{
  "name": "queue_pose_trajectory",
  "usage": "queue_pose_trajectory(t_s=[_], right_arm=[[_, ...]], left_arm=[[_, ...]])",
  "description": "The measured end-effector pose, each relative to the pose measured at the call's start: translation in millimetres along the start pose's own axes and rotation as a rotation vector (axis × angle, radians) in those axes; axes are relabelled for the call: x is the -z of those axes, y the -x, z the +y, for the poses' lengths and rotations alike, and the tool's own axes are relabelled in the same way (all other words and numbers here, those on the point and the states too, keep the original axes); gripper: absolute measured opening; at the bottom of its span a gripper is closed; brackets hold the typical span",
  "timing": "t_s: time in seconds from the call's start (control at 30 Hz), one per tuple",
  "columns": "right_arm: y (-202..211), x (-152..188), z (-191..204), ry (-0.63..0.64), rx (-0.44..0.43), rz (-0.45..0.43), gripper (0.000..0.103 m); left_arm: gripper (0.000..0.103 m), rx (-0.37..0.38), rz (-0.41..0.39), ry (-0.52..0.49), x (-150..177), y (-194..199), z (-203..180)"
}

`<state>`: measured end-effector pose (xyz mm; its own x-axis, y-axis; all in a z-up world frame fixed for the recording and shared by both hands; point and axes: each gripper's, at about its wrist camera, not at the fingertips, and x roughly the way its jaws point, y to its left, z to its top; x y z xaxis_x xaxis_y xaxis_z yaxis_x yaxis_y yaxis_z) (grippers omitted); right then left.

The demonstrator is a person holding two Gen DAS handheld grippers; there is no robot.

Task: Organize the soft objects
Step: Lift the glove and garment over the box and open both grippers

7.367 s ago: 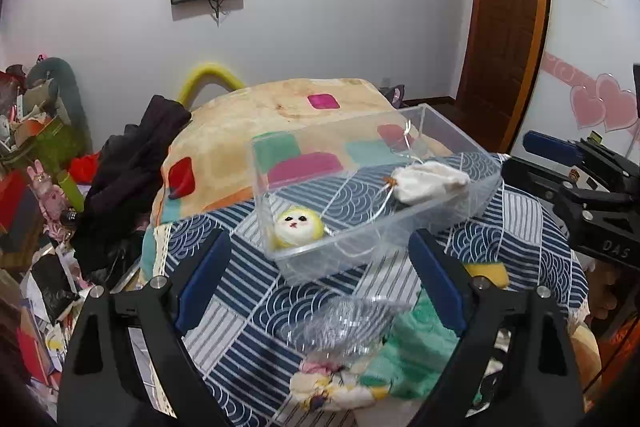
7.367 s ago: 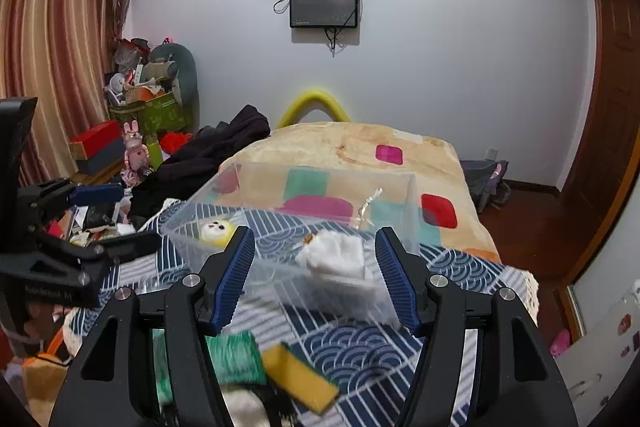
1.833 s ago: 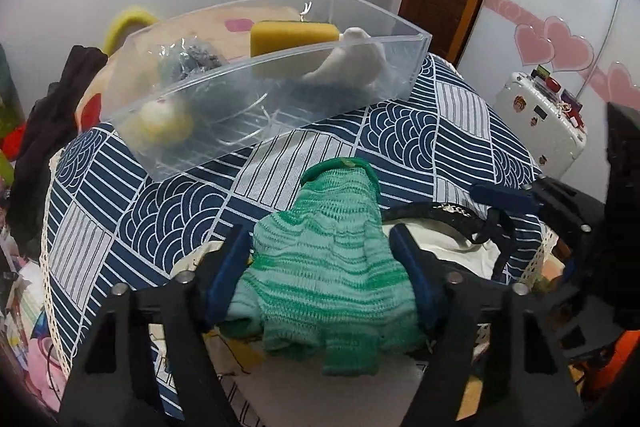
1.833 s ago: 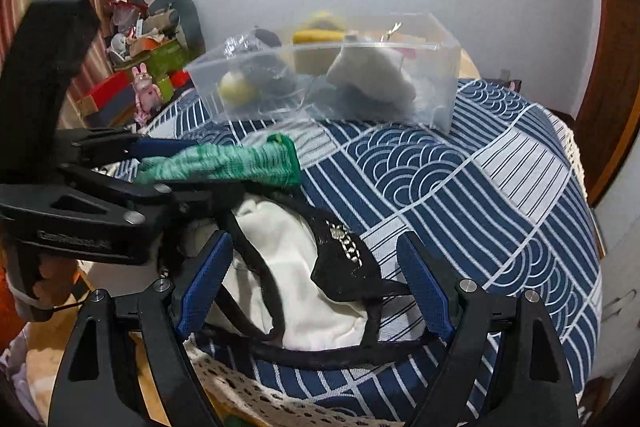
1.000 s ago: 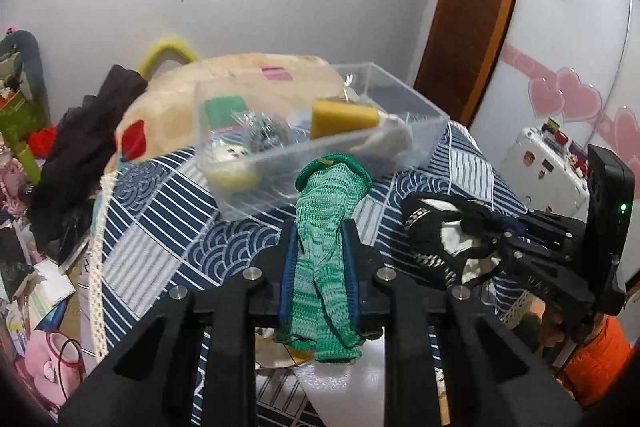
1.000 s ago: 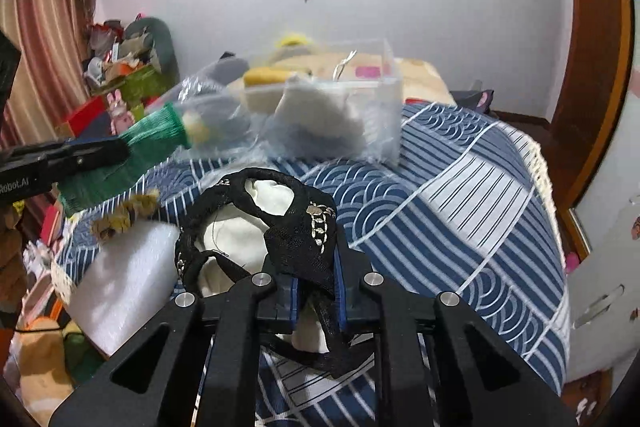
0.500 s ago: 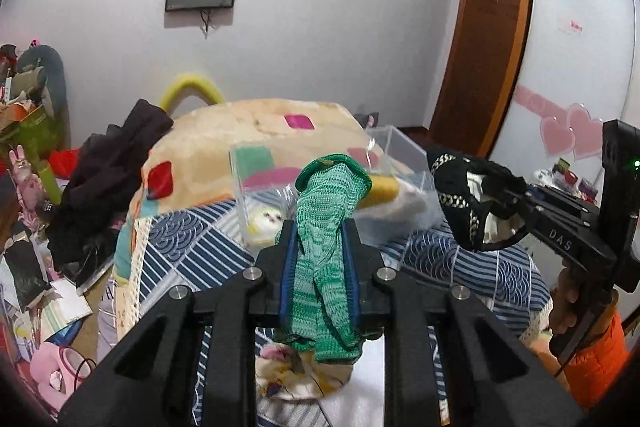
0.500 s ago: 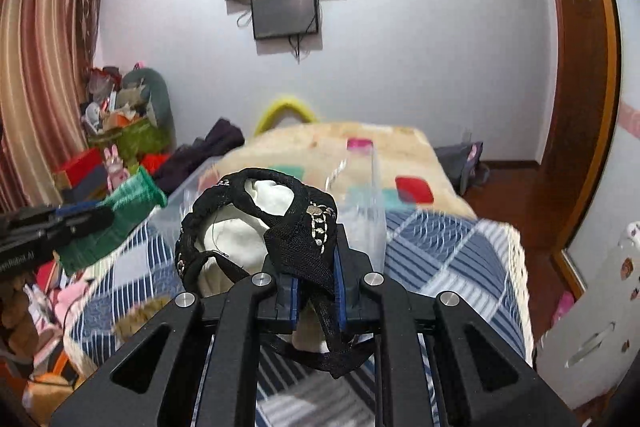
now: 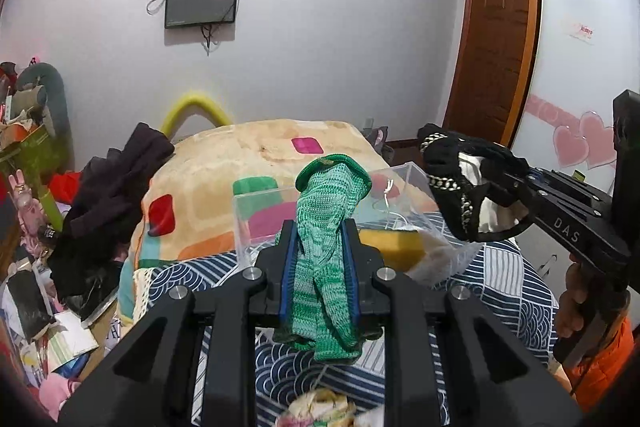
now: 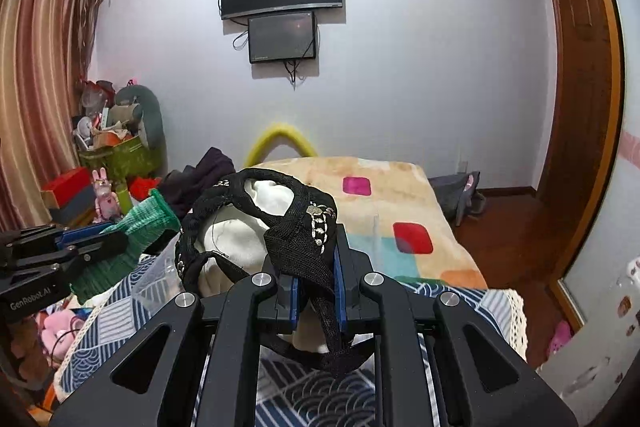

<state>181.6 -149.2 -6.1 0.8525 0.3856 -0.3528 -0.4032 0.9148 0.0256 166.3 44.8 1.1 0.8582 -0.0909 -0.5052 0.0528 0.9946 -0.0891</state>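
Above the bed with the navy patterned cover (image 9: pixel 516 291), left gripper (image 9: pixel 319 267) has jaws clenched on a green knitted glove (image 9: pixel 324 219), held just before the clear plastic bin (image 9: pixel 404 179) containing a yellow sponge (image 9: pixel 390 245). Right gripper (image 10: pixel 316 291) jaws grasp a black-and-white lace-trimmed cloth pouch (image 10: pixel 256 223), raised over the bin.

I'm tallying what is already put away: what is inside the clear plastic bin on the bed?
In the clear plastic bin, a yellow sponge block and a white fluffy item show. The green knitted glove in the left gripper hides the bin's middle.
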Motion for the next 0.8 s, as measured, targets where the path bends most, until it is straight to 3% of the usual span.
queue_pose_trajectory(t_s=[0.47,0.8], right_arm=[[-58.5,13.8,-4.5,0.016,0.05,0.147,0.012],[-77.6,19.4,-9.0,0.034,0.041,0.248,0.017]], left_arm=[[0.021,0.016,0.126,0.056,-3.1,-77.3,13.3],[0.026,0.039,0.185,0.08,2.2,-93.8,15.0]])
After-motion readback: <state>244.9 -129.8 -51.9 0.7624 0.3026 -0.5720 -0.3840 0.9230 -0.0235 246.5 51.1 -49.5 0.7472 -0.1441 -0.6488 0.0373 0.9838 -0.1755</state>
